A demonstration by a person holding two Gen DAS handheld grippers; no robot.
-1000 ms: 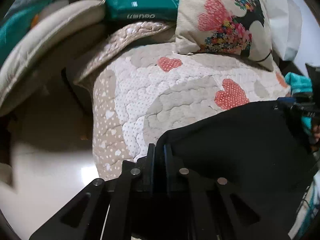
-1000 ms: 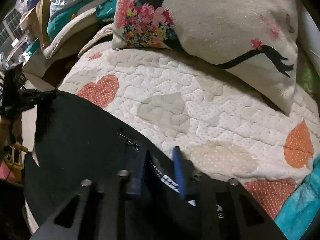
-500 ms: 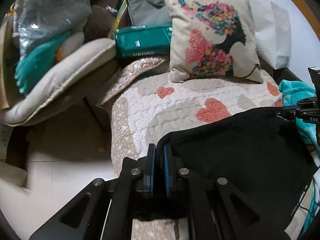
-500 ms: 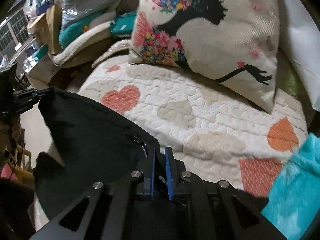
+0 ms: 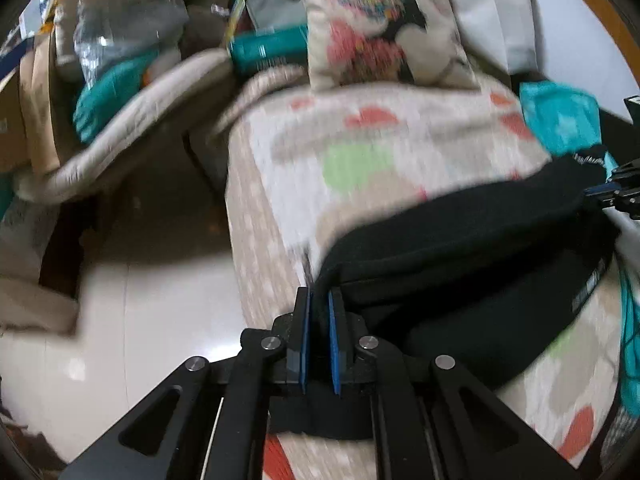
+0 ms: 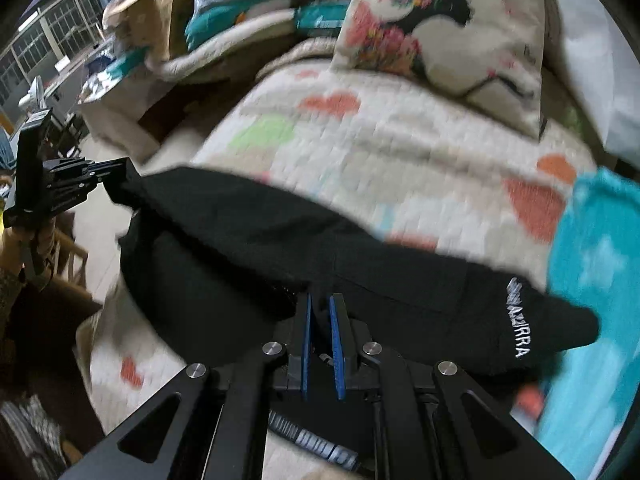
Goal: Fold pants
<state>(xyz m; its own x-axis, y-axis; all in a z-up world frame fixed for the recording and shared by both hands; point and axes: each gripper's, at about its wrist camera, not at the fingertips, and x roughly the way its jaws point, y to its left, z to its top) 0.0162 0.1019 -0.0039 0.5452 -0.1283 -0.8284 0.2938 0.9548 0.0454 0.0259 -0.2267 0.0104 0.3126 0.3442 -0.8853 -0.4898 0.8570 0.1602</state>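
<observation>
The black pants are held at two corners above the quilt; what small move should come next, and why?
Probably carry the lifted edge across and lay it on the lower layer. Both the left hand-held gripper and the right hand-held gripper are shut on the black pants, whose raised edge is doubled over the part resting on the quilt.

Both wrist cameras look steeply down along their own fingers, close over the quilted bed (image 5: pixel 280 208). The left view faces its floor-side edge, the right view its middle; both share the black pants (image 5: pixel 480 240) and printed pillow (image 6: pixel 440 28).
</observation>
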